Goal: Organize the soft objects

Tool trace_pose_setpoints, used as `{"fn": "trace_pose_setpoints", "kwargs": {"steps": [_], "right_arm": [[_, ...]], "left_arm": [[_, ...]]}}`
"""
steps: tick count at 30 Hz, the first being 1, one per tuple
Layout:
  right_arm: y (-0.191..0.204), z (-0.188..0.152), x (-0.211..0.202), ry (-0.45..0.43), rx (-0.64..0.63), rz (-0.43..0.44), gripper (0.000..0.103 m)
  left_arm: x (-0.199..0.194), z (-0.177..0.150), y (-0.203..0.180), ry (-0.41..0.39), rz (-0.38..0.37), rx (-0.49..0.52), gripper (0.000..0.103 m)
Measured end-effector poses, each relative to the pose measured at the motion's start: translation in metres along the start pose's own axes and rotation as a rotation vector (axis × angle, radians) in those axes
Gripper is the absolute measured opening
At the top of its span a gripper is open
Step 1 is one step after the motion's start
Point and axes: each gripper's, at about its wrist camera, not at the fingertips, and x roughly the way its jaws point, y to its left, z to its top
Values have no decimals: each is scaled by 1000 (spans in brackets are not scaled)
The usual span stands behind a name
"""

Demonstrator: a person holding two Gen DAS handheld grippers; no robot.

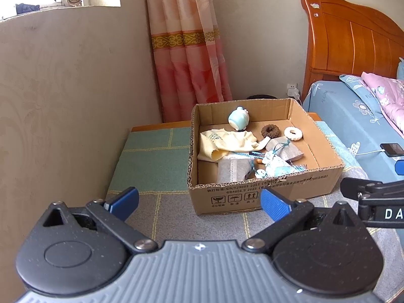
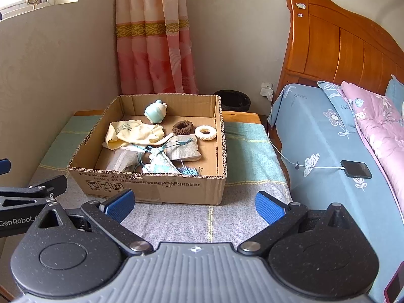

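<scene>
Your left gripper (image 1: pixel 199 203) and right gripper (image 2: pixel 193 203) both hang with jaws spread wide, holding nothing, above the checked woven mat (image 2: pixel 176 217). Ahead sits the corrugated cardboard box (image 2: pixel 151 184) — printed "GB4806.9 2023" — holding a crumpled yellow cloth (image 2: pixel 131 132), grey fabric pouch (image 2: pixel 183 146), brown scrunchie (image 2: pixel 182 127) and white scrunchie (image 2: pixel 205 132).

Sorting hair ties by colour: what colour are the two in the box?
One hair tie is dark brown, the other cream white; clearest in the right wrist view.
</scene>
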Motion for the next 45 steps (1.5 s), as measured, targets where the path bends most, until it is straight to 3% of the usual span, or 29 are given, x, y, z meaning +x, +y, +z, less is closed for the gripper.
{"fn": "trace_pose_setpoints", "kwargs": {"steps": [45], "right_arm": [[1, -2, -3, -18, -4, -15, 103]], "left_arm": [[-4, -2, -1, 6, 1, -1, 102]]}}
